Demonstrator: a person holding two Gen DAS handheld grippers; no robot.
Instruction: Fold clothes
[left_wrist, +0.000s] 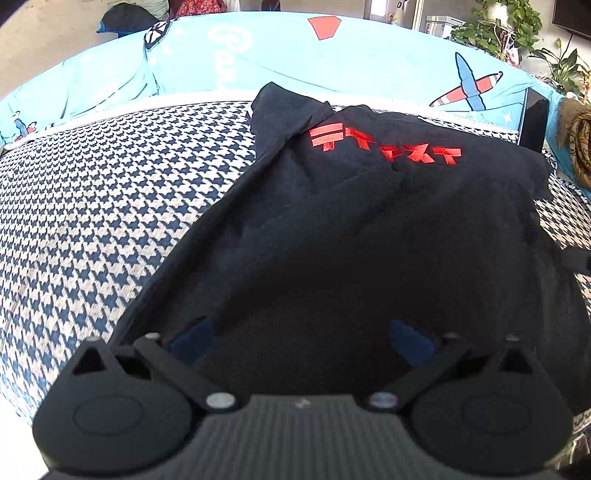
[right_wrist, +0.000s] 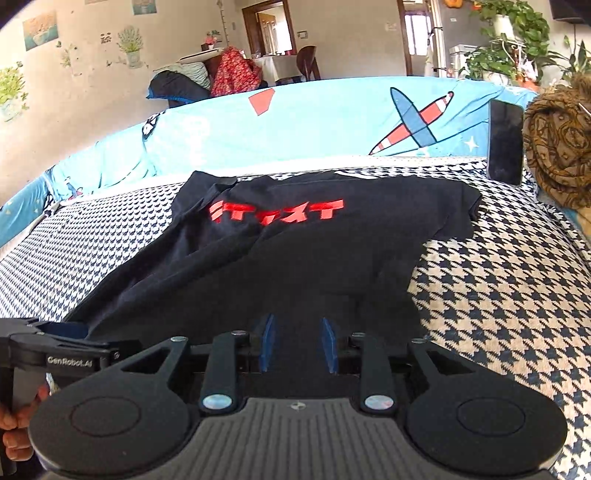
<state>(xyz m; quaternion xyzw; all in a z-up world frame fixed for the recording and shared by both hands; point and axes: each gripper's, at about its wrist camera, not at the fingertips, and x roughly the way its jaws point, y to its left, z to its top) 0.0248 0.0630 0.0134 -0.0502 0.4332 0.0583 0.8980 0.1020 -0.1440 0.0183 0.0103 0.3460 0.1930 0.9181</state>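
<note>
left wrist view: the left gripper (left_wrist: 301, 341) is showing its two blue fingertips (left_wrist: 194, 341) spread wide apart, with nothing pinched between them; they are hovering over the near hem of the black t-shirt (left_wrist: 369, 229), and whether they are touching the cloth cannot be told. the shirt is lying spread on the houndstooth cover (left_wrist: 92, 221), its red lettering (left_wrist: 384, 144) sitting toward the far end and one sleeve (left_wrist: 280, 114) folded up at the far left corner. behind the shirt a light blue sheet with an airplane print (left_wrist: 469, 88) is running along the back edge, a dark phone (left_wrist: 533, 125) is leaning upright against it at the right, and green houseplants (left_wrist: 517, 29) are standing beyond.

in the right wrist view, the right gripper (right_wrist: 299, 345) is holding its blue fingertips (right_wrist: 267, 343) only a narrow gap apart, with the dark hem of the shirt (right_wrist: 295, 251) lying in or just behind that gap; whether they are actually gripping the fabric cannot be told. the left gripper (right_wrist: 48, 339) is appearing at the left edge beside the shirt's near corner, with the person's hand (right_wrist: 14, 424) wrapped around its handle. a brown patterned cloth (right_wrist: 557, 147) is bunched at the far right, next to the phone (right_wrist: 506, 140).
</note>
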